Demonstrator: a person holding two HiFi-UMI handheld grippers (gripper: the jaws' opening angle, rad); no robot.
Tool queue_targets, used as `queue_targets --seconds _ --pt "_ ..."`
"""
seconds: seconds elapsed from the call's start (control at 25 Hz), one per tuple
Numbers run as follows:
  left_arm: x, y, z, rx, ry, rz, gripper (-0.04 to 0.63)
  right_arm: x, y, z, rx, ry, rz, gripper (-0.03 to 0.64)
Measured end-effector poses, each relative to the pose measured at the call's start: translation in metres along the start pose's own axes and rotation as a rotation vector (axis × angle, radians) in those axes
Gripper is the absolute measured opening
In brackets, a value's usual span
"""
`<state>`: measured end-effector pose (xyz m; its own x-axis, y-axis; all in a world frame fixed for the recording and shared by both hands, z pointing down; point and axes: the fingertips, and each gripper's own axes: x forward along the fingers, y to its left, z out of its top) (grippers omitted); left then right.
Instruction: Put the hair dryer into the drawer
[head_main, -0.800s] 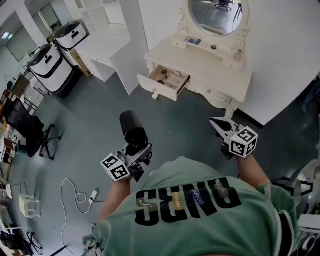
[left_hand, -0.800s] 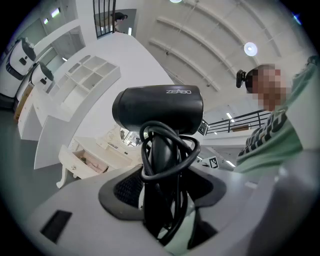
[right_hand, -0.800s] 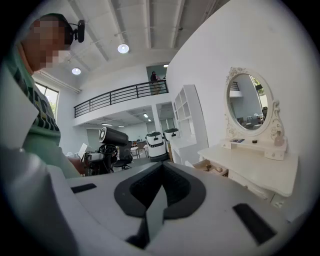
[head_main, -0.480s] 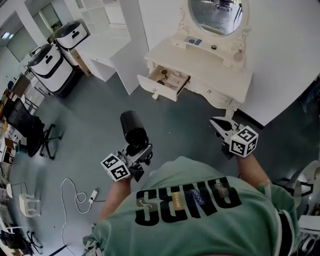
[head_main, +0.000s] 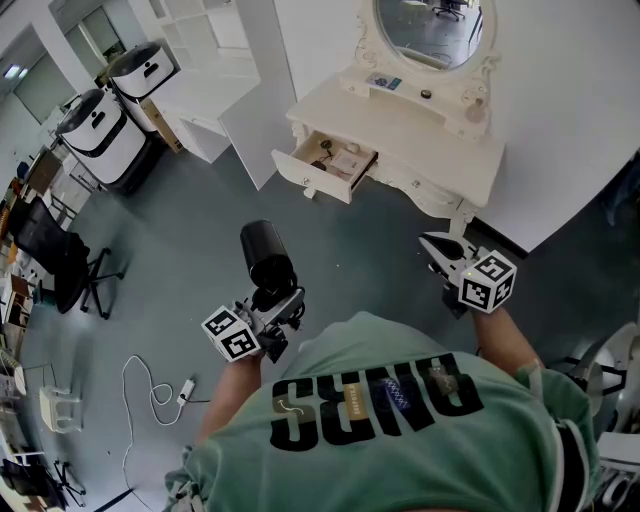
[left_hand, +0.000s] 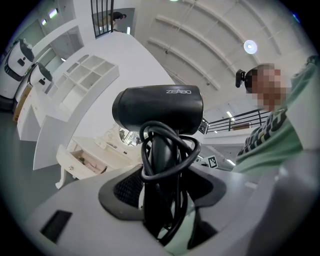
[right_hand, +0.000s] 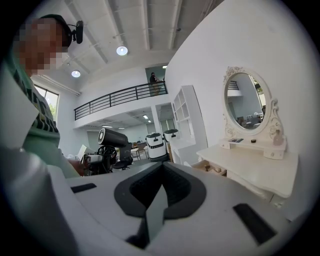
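A black hair dryer (head_main: 265, 255) stands upright in my left gripper (head_main: 277, 297), barrel on top. In the left gripper view the jaws are shut on its handle, which has the black cord (left_hand: 167, 160) coiled round it, below the barrel (left_hand: 157, 107). The dressing table's open drawer (head_main: 325, 160) is far ahead, with small items inside; it also shows small in the left gripper view (left_hand: 87, 161). My right gripper (head_main: 433, 244) hangs to the right, jaws shut and empty (right_hand: 150, 220). From it I see the hair dryer (right_hand: 112, 137) off to the left.
A white dressing table (head_main: 410, 135) with an oval mirror (head_main: 435, 30) stands against the wall. A white shelf unit (head_main: 215, 60), two round white machines (head_main: 100, 130) and a black office chair (head_main: 60, 265) are at the left. A cable and plug (head_main: 160, 390) lie on the grey floor.
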<state>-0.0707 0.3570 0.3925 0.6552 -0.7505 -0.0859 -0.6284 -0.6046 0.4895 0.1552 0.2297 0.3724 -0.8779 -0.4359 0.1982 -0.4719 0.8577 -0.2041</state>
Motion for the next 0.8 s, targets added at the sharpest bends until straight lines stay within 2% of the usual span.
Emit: queue_targets --seconds 0.28,0.8 --pt "0.025 -0.015 -0.003 0.007 0.008 0.001 0.255 -0.021 -0.013 0.003 -0.007 -0.005 0.015 -0.006" --pt "0.099 -0.048 -0.036 -0.015 0.008 -0.009 0.255 -0.089 -0.072 -0.018 0.036 -0.005 0.031 -0.006"
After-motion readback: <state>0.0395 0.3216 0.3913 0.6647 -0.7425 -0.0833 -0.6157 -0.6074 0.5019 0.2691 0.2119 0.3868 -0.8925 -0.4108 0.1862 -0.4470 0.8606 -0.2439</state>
